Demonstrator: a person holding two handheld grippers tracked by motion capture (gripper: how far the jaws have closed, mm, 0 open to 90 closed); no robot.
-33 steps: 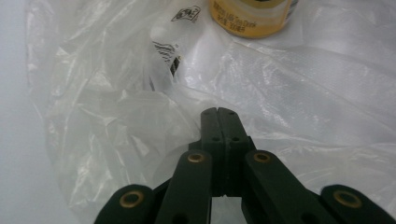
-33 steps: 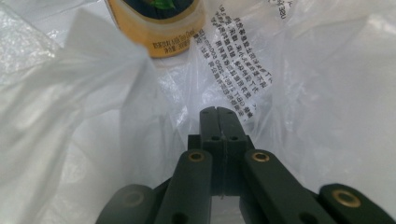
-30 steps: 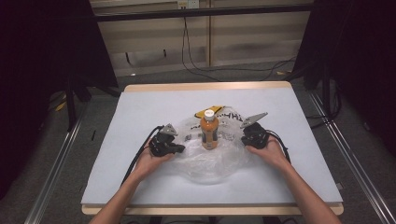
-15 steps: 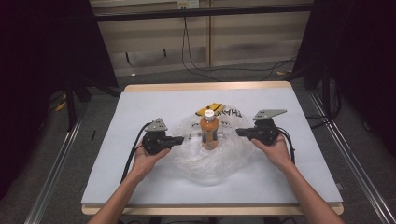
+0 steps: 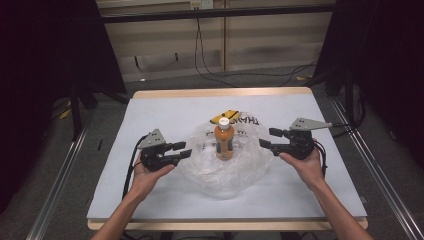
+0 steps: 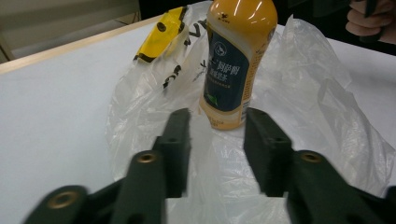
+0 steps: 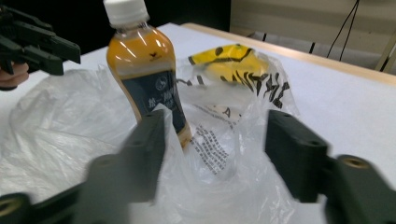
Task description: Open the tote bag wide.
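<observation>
An orange drink bottle (image 5: pixel 224 142) with a white cap and dark label stands upright on a crumpled clear plastic bag (image 5: pixel 227 172) at the table's middle. My left gripper (image 5: pixel 186 149) is at the bag's left edge and my right gripper (image 5: pixel 267 137) at its right edge, both pointing inward at the bottle. Both pairs of jaws have just been opening. In the left gripper view the gripper (image 6: pixel 217 123) is open, with the bottle (image 6: pixel 236 60) beyond it and only loose bag film (image 6: pixel 317 98) below. My right gripper (image 7: pixel 215 126) is open too; a fold of bag (image 7: pixel 196 154) rises between the jaws, unpinched.
The bag has black lettering and a yellow patch (image 5: pixel 223 116) behind the bottle. The white table top (image 5: pixel 165 115) has a wooden rim, with metal rails on both sides. Cables trail on the floor beyond the far edge.
Both grippers have drawn outward from the bottle and lifted, and their jaws have gone from shut to open. The bag has settled wider around the bottle, which stayed upright.
</observation>
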